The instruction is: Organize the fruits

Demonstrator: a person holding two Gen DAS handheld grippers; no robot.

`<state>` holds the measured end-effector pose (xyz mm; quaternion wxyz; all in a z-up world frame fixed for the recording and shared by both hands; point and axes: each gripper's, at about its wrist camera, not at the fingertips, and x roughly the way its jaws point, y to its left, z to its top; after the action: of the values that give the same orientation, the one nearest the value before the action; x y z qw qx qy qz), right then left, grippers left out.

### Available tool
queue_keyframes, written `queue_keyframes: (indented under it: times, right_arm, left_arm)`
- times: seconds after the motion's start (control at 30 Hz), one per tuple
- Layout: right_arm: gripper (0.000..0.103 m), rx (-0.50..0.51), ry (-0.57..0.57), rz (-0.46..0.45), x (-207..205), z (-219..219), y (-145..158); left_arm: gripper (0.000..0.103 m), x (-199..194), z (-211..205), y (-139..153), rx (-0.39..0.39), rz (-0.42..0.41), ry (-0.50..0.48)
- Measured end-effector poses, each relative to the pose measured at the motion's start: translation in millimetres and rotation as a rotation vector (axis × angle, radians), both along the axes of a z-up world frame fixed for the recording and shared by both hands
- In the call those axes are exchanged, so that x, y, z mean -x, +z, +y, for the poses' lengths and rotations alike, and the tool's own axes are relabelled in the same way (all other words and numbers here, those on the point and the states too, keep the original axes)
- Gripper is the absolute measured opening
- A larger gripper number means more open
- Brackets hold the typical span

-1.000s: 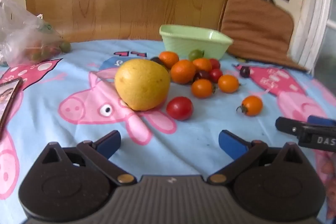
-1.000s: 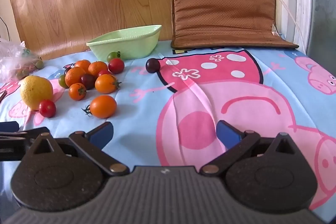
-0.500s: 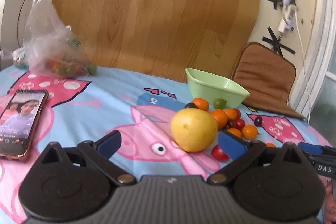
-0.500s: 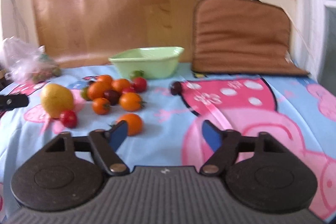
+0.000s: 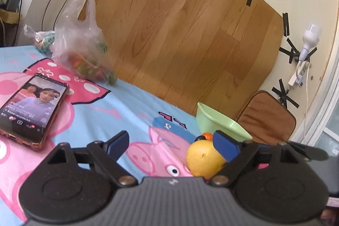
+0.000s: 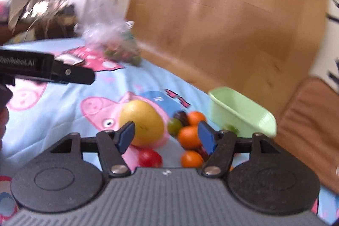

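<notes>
Now | left tongs [image 5: 170, 142]: wide, closing, empty | right tongs [image 6: 167, 137]: wide, opening, empty

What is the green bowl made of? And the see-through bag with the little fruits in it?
The green bowl looks like plastic: one even pale green, a thin rim, smooth with a soft, dull sheen. It could also be melamine; the look leaves that open. The see-through bag looks like thin plastic film: crinkled, glossy, with knotted handles standing up, and small red and green fruits show through it.
</notes>
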<state>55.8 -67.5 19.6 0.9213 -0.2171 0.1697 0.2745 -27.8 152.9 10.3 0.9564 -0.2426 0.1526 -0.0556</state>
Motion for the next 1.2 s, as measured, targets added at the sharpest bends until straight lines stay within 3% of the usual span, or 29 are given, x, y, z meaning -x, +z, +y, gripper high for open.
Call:
queue_keyframes:
  times: [0.1,0.13,0.23,0.27,0.33,0.53,0.6,0.7,0.77,0.8,0.83,0.87,0.97,1.07,1.2]
  right_arm:
    - [0.074,0.07,0.023,0.007,-10,16,-6]
    - [0.078,0.072,0.03,0.006,-12,19,-7]
    - [0.076,0.063,0.05,0.028,-14,24,-6]
    - [0.074,0.047,0.057,0.053,-16,26,-5]
    - [0.059,-0.002,0.073,0.144,-21,25,-4]
    - [0.058,-0.141,0.014,0.293,-29,14,3]
    - [0.058,-0.26,-0.025,0.417,-41,0,5]
    - [0.054,-0.502,-0.069,0.673,-59,-26,2]
    - [0.034,-0.639,-0.056,0.814,-62,-38,-4]
    - [0.018,-0.707,-0.021,0.904,-66,-42,-8]
    - [0.017,-0.764,-0.008,0.968,-67,-45,-12]
    - [0.017,-0.773,-0.032,0.972,-66,-45,-13]
    - [0.02,-0.572,-0.132,0.81,-55,-28,-8]
    - [0.02,-0.508,-0.113,0.722,-41,-14,-4]
    - [0.021,-0.394,-0.061,0.537,-19,1,12]
  left_arm:
    - [0.091,0,3,1,0.005,-0.012,-0.01]
    - [0.091,-1,3,2,0.005,-0.011,-0.014]
    - [0.093,0,7,0,0.028,-0.015,-0.01]
    - [0.093,0,8,0,0.038,-0.015,-0.008]
    - [0.094,0,10,-1,0.052,-0.015,-0.003]
    - [0.094,1,10,0,0.07,-0.012,0.004]
    - [0.094,1,9,0,0.069,-0.015,0.009]
    - [0.095,2,11,0,0.078,-0.013,0.017]
    - [0.095,0,12,-1,0.086,-0.006,0.017]
    - [0.095,-1,13,-1,0.089,-0.003,0.016]
    - [0.095,-2,13,-1,0.088,0.001,0.014]
    - [0.095,-3,12,-1,0.083,0.006,0.011]
    - [0.095,-4,7,0,0.052,0.017,0.008]
    - [0.095,-5,5,1,0.035,0.019,0.007]
    - [0.094,-8,6,0,0.038,0.037,0.002]
